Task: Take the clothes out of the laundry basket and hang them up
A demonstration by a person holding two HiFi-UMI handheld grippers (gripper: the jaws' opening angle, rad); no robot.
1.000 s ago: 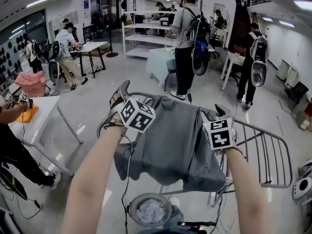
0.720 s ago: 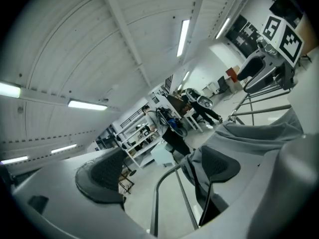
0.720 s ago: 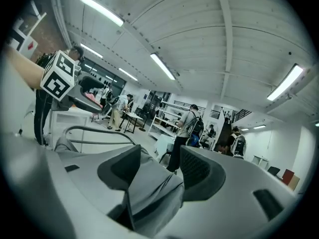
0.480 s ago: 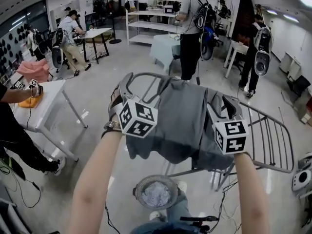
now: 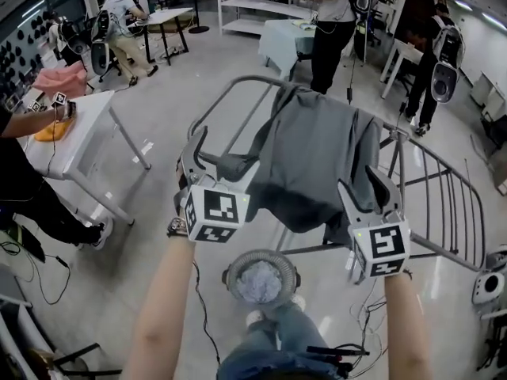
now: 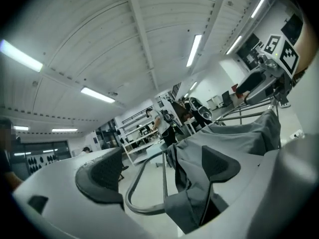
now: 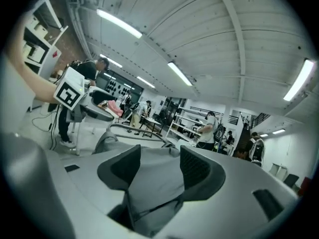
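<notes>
A grey garment (image 5: pixel 317 157) hangs draped over the top of a metal drying rack (image 5: pixel 444 200). My left gripper (image 5: pixel 224 158) is at the garment's left edge. Its jaws stand wide open in the left gripper view (image 6: pixel 159 171). A fold of the grey cloth (image 6: pixel 234 133) runs along the right finger only, and a rack bar (image 6: pixel 133 195) shows in the gap. My right gripper (image 5: pixel 358 187) is at the garment's lower right. There (image 7: pixel 160 171) the grey cloth (image 7: pixel 154 180) fills the space between both pads. The laundry basket (image 5: pixel 230 269) stands on the floor below, with pale clothes in it.
A white table (image 5: pixel 87 137) stands at the left with an orange cloth (image 5: pixel 49 130) and a pink cloth (image 5: pixel 63 79) on it, and a person's arm reaches over it. Several people with equipment stand behind the rack. Cables lie on the floor near my legs.
Both grippers have drawn back toward me and a little lower, with the grey cloth still at their jaws. The view has tilted down, so the basket shows more fully.
</notes>
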